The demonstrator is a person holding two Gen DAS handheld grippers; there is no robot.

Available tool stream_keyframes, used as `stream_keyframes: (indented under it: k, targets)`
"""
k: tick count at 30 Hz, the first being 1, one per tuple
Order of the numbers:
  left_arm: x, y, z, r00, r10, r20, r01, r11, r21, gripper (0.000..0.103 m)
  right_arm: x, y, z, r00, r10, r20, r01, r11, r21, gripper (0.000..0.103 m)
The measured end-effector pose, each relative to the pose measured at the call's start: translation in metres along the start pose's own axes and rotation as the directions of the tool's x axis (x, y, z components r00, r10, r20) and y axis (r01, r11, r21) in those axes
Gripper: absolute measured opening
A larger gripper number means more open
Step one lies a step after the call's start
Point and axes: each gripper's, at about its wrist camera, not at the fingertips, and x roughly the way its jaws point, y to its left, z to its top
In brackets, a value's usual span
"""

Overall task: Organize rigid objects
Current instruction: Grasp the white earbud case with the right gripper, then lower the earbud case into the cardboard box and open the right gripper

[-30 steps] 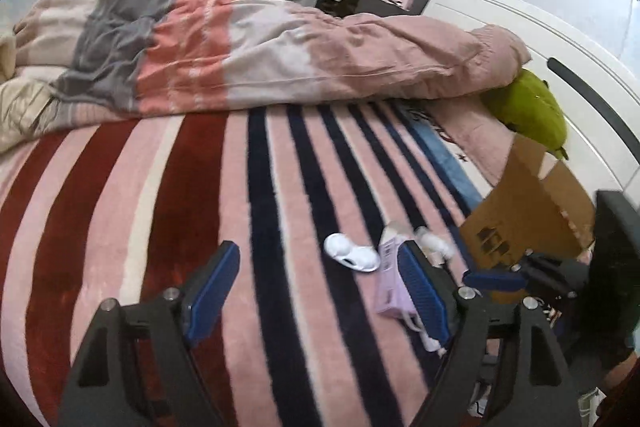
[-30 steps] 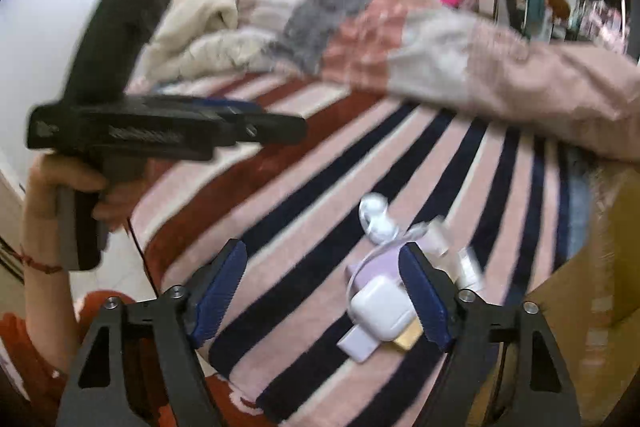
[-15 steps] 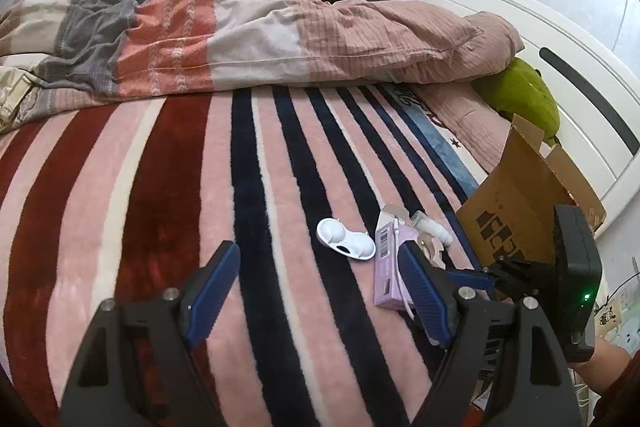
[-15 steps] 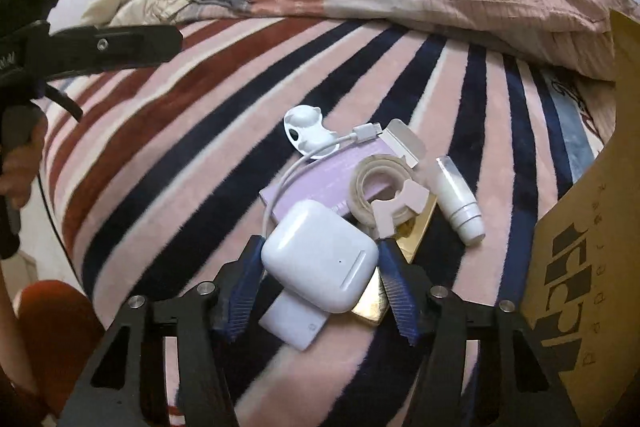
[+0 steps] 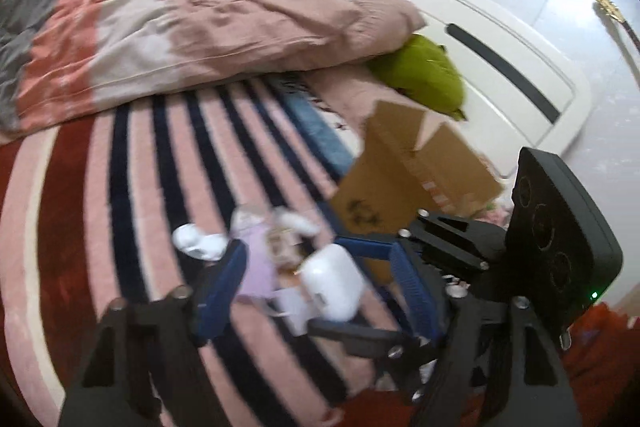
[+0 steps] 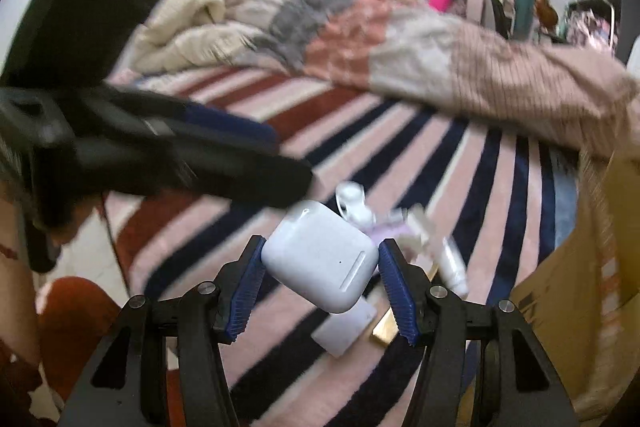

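My right gripper (image 6: 320, 259) is shut on a white earbud case (image 6: 320, 255) and holds it above the striped blanket; the case also shows in the left wrist view (image 5: 332, 281), between the right gripper's blue pads. Below it lies a small pile: a purple box (image 5: 256, 267), a white contact-lens case (image 5: 196, 237), a tape roll, a white tube (image 6: 452, 263) and a white card (image 6: 344, 325). My left gripper (image 5: 320, 291) is open and empty, hovering just left of the pile. An open cardboard box (image 5: 404, 175) stands right of the pile.
A striped pink, red and navy blanket (image 5: 120, 207) covers the bed. A rumpled duvet (image 5: 180, 39) lies across the back. A green plush (image 5: 424, 75) rests by the white headboard (image 5: 500, 47).
My right gripper closed on the earbud case and lifted it off the pile. The left gripper swung right, closer to the pile and the right gripper.
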Motion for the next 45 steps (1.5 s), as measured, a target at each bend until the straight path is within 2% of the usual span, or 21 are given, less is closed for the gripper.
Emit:
stream_keyframes:
  k: [3, 5, 8, 12, 17, 21, 24, 28, 30, 32, 35, 37, 38, 40, 43, 44, 45]
  targets:
    - [-0.002, -0.026, 0.02, 1.0, -0.016, -0.011, 0.016, 0.999, 0.035, 0.047, -0.026, -0.004, 0.012, 0.996, -0.016, 0.084, 0.018, 1.0, -0.015, 0.054]
    - [0.0, -0.041, 0.033, 1.0, -0.022, -0.018, 0.023, 0.998, 0.056, 0.031, -0.043, -0.011, 0.019, 0.991, -0.03, 0.131, 0.033, 0.999, -0.02, 0.054]
    - [0.013, -0.067, 0.056, 0.999, -0.028, -0.035, 0.031, 0.995, 0.093, 0.023, -0.069, -0.029, 0.023, 0.98, -0.056, 0.192, 0.057, 0.998, -0.004, 0.054]
    - [0.048, -0.101, 0.083, 0.996, -0.046, -0.082, 0.057, 0.989, 0.137, 0.02, -0.091, -0.065, 0.018, 0.971, -0.111, 0.212, 0.104, 0.994, 0.046, 0.054]
    - [0.107, -0.135, 0.101, 0.979, -0.081, -0.189, 0.114, 0.979, 0.171, 0.019, -0.107, -0.114, -0.001, 0.97, -0.192, 0.149, 0.173, 0.976, 0.13, 0.054]
    - [0.157, -0.145, 0.105, 0.95, -0.092, -0.299, 0.152, 0.972, 0.181, 0.018, -0.106, -0.153, -0.018, 0.976, -0.213, 0.048, 0.197, 0.955, 0.222, 0.053]
    - [0.176, -0.145, 0.106, 0.932, -0.103, -0.347, 0.171, 0.97, 0.172, 0.018, -0.099, -0.168, -0.025, 0.977, -0.213, -0.017, 0.21, 0.943, 0.257, 0.053]
    - [0.187, -0.146, 0.103, 0.92, -0.089, -0.381, 0.171, 0.967, 0.187, 0.018, -0.091, -0.176, -0.035, 0.973, -0.222, -0.069, 0.232, 0.937, 0.262, 0.054]
    - [0.188, -0.145, 0.102, 0.926, -0.04, -0.375, 0.123, 0.972, 0.2, 0.024, -0.088, -0.175, -0.037, 0.97, -0.228, -0.085, 0.242, 0.932, 0.269, 0.054]
    - [0.184, -0.144, 0.103, 0.937, -0.013, -0.35, 0.088, 0.976, 0.201, 0.049, -0.089, -0.177, -0.038, 0.967, -0.242, -0.08, 0.254, 0.926, 0.279, 0.058]
    - [0.158, -0.136, 0.108, 0.957, -0.061, -0.284, 0.112, 0.979, 0.17, 0.056, -0.092, -0.174, -0.038, 0.969, -0.235, -0.071, 0.246, 0.928, 0.282, 0.071]
    - [0.139, -0.13, 0.109, 0.971, -0.038, -0.238, 0.081, 0.982, 0.172, 0.07, -0.092, -0.168, -0.033, 0.964, -0.254, -0.075, 0.265, 0.928, 0.263, 0.072]
    - [0.126, -0.126, 0.109, 0.978, -0.02, -0.21, 0.059, 0.982, 0.179, 0.074, -0.092, -0.164, -0.031, 0.962, -0.263, -0.073, 0.272, 0.928, 0.254, 0.072]
    - [0.099, -0.114, 0.108, 0.987, 0.037, -0.153, -0.009, 0.983, 0.183, 0.074, -0.094, -0.154, -0.025, 0.965, -0.258, -0.049, 0.262, 0.934, 0.244, 0.072]
    - [0.056, -0.088, 0.099, 0.984, 0.17, -0.046, -0.161, 0.975, 0.153, 0.077, -0.098, -0.135, -0.013, 0.979, -0.206, 0.007, 0.198, 0.951, 0.237, 0.072]
    - [0.039, -0.076, 0.093, 0.974, 0.228, -0.001, -0.226, 0.965, 0.132, 0.081, -0.097, -0.125, -0.008, 0.983, -0.183, 0.027, 0.172, 0.959, 0.225, 0.072]
    - [0.029, -0.068, 0.087, 0.966, 0.258, 0.025, -0.259, 0.959, 0.115, 0.082, -0.095, -0.114, -0.003, 0.986, -0.163, 0.047, 0.15, 0.967, 0.205, 0.072]
